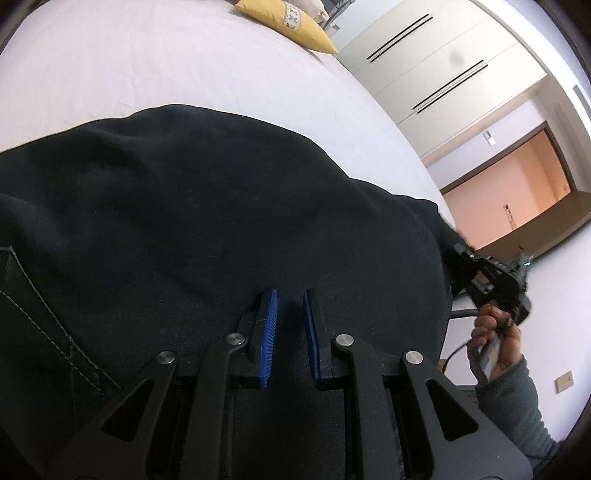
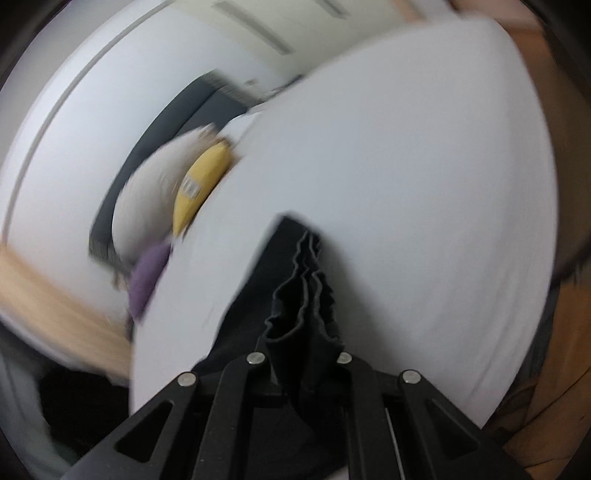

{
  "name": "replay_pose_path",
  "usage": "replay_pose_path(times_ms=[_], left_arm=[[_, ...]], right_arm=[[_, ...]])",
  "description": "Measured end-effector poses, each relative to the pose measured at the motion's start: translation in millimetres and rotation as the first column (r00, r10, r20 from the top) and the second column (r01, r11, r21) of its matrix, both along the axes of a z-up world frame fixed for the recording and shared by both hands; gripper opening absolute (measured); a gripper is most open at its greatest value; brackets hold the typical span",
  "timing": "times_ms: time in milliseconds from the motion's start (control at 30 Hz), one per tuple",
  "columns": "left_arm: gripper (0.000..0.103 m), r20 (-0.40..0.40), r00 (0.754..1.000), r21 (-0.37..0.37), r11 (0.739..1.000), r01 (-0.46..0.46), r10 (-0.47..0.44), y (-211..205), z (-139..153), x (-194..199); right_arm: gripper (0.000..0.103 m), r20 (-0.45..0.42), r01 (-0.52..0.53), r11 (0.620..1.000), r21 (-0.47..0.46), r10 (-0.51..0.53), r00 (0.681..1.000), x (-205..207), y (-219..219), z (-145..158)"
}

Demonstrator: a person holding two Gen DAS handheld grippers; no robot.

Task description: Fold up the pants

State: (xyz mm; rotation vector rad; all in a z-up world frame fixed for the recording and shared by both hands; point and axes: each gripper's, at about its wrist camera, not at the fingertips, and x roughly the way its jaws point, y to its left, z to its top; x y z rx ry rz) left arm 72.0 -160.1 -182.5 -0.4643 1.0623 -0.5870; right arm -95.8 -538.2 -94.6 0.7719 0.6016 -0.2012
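Note:
The black pants [image 1: 207,221] lie spread on the white bed [image 1: 147,66] and fill most of the left wrist view. My left gripper [image 1: 289,295] hovers low over them, its blue pads [image 1: 269,325] nearly together with nothing seen between them. Over at the pants' right end, my right gripper [image 1: 466,254] is shut on the cloth, with a hand [image 1: 495,332] on its handle. The blurred right wrist view shows a bunched, wavy edge of the pants [image 2: 306,295] pinched in my right gripper [image 2: 304,354]. That cloth hides the pads.
A yellow cushion [image 1: 291,22] lies at the far end of the bed, with a beige pillow [image 2: 155,184] and a purple cushion [image 2: 147,280] beside it. White wardrobe doors [image 1: 443,62] and an orange doorway [image 1: 517,184] stand beyond the bed's right edge.

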Motion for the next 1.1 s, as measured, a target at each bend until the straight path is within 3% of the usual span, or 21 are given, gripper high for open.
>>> replay_pose_path(times_ms=[67,100,133,200,233,267,300,333,367,433,500,533,567,633,667,867,1000,1033,1100], left_arm=[[0.014,-0.003,1.000,-0.009,1.000,-0.002,0.002,2.7,-0.2,0.1],[0.014,-0.007,1.000,-0.015,1.000,-0.002,0.001,4.2,-0.4,0.4],[0.014,-0.011,1.000,-0.021,1.000,-0.002,0.002,10.8,-0.8,2.0],[0.014,-0.029,1.000,-0.041,0.999,-0.007,0.006,13.4,-1.1,5.0],[0.015,-0.040,0.999,-0.048,0.999,-0.012,0.010,15.2,-0.5,5.8],[0.015,-0.049,0.999,-0.053,0.998,-0.017,0.014,16.6,0.5,6.2],[0.015,-0.059,0.998,-0.055,0.998,-0.020,0.016,17.9,1.7,6.6],[0.015,-0.066,0.998,-0.054,0.998,-0.021,0.017,19.5,3.3,7.0],[0.015,-0.074,0.997,-0.057,0.998,-0.024,0.020,20.9,4.3,7.6],[0.016,-0.104,0.994,-0.077,0.996,-0.038,0.030,23.5,4.6,10.1],[0.025,-0.135,0.990,-0.111,0.993,-0.048,0.032,24.3,5.2,11.8],[0.042,-0.141,0.989,-0.136,0.989,-0.050,0.031,26.7,6.8,12.9],[0.067,-0.140,0.990,-0.160,0.986,-0.054,0.031,28.3,8.8,12.4],[0.085,-0.124,0.991,-0.201,0.976,-0.081,0.056,32.3,17.8,8.9],[0.089,-0.124,0.990,-0.218,0.972,-0.086,0.060,34.3,21.5,9.0],[0.089,-0.178,0.983,-0.319,0.943,-0.094,0.038,46.2,31.6,16.8],[0.089,-0.198,0.980,-0.307,0.950,-0.054,-0.008,47.6,29.5,27.3],[0.087,-0.200,0.979,-0.301,0.953,-0.037,-0.025,43.3,31.4,29.5],[0.063,-0.200,0.978,-0.276,0.961,0.002,-0.059,36.3,32.8,35.4]], right_arm=[[0.009,-0.027,-0.145,0.972,-0.184,0.142,0.989,11.7,53.4,26.6],[0.009,-0.065,-0.248,0.923,-0.294,0.240,0.969,16.1,91.0,36.0],[0.009,-0.124,-0.351,0.845,-0.403,0.329,0.936,20.2,129.0,40.2],[0.008,-0.332,-0.550,0.567,-0.613,0.446,0.831,21.0,213.6,24.9],[0.008,-0.426,-0.614,0.439,-0.656,0.456,0.782,20.9,242.3,7.5],[0.008,-0.506,-0.666,0.342,-0.663,0.450,0.736,20.8,263.7,-13.8],[0.008,-0.548,-0.690,0.297,-0.661,0.436,0.713,20.7,274.2,-29.0],[0.008,-0.555,-0.675,0.268,-0.688,0.406,0.726,19.2,280.8,-37.2],[0.008,-0.544,-0.664,0.280,-0.693,0.401,0.737,19.4,280.6,-36.9],[0.008,-0.511,-0.644,0.347,-0.682,0.405,0.758,22.3,271.4,-28.9],[0.008,-0.500,-0.629,0.329,-0.704,0.398,0.769,21.9,271.8,-22.2],[0.008,-0.495,-0.623,0.317,-0.715,0.399,0.772,21.1,274.1,-18.2],[0.008,-0.486,-0.613,0.307,-0.728,0.400,0.777,19.5,276.1,-14.9],[0.008,-0.470,-0.602,0.290,-0.744,0.413,0.780,17.2,288.6,-8.6],[0.008,-0.459,-0.593,0.277,-0.756,0.420,0.783,15.0,295.0,-5.7],[0.008,-0.450,-0.575,0.205,-0.792,0.441,0.777,12.2,327.6,0.1],[0.008,-0.459,-0.569,0.139,-0.811,0.452,0.765,9.6,347.5,1.9],[0.008,-0.460,-0.566,0.128,-0.814,0.453,0.764,9.0,351.0,2.3],[0.008,-0.459,-0.564,0.114,-0.818,0.462,0.759,8.6,357.9,4.4]])
